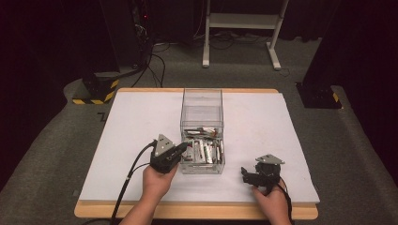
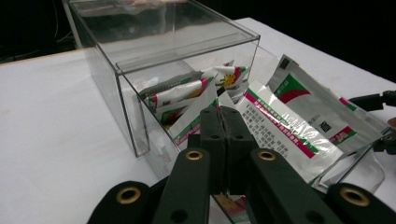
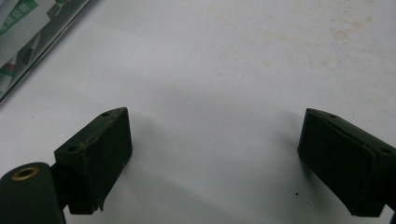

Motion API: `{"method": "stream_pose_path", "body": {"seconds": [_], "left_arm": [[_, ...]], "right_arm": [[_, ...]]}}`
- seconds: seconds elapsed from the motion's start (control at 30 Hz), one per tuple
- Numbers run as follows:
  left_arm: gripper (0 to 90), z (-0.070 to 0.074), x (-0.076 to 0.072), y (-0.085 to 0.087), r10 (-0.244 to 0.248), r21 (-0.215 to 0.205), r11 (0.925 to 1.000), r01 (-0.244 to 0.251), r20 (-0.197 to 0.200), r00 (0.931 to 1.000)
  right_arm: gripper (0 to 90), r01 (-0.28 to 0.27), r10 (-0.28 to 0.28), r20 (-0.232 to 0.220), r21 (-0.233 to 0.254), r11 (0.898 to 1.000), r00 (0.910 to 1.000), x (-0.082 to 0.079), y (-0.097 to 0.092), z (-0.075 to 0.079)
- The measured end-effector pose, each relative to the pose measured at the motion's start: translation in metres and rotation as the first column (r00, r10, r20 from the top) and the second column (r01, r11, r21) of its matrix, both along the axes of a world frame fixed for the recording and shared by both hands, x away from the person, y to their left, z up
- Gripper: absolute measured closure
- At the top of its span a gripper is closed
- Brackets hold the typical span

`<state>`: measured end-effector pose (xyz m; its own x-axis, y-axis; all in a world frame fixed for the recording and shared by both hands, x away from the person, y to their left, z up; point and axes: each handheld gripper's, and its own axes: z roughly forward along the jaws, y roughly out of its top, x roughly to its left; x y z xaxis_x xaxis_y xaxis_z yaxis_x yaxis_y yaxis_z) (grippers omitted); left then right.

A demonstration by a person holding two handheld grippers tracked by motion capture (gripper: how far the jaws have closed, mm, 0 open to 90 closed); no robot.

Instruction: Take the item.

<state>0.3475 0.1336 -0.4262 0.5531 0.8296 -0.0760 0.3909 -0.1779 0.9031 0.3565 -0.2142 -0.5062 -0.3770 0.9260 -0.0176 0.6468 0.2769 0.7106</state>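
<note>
The left gripper is seen at lower centre-left of the high view, its tip at the left edge of the clear box; in the left gripper view its jaws are pressed together at centre, at the lower corner of a packet that leans out of the box; whether the packet is pinched between them cannot be told; more packets are fanned to the right. The right gripper is held at lower right of the high view, well apart from the box, over the white table; in the right gripper view its jaws are spread wide above the bare table.
</note>
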Motion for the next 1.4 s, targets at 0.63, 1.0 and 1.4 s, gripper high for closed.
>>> {"method": "stream_pose_path", "body": {"seconds": [0.63, 1.0, 1.4], "left_arm": [[89.0, 0.013, -0.004, 0.006, 0.014, -0.067, 0.9977, -0.01, 0.056, 0.9983], [89.1, 0.019, -0.005, 0.009, 0.014, -0.097, 0.9953, -0.007, 0.075, 0.9971], [89.1, 0.023, -0.006, 0.013, 0.019, -0.125, 0.9921, -0.007, 0.093, 0.9954]], "right_arm": [[9.7, 0.0, 0.0, 0.0, 0.0, 1.0, 1.0, 0.0, 0.0, 0.0], [9.7, 0.0, 0.0, 0.0, 0.001, 1.0, 1.0, 0.0, 0.0, 0.0], [9.7, 0.001, -0.001, 0.0, 0.0, 1.0, 1.0, 0.0, 0.0, 0.0]]}}
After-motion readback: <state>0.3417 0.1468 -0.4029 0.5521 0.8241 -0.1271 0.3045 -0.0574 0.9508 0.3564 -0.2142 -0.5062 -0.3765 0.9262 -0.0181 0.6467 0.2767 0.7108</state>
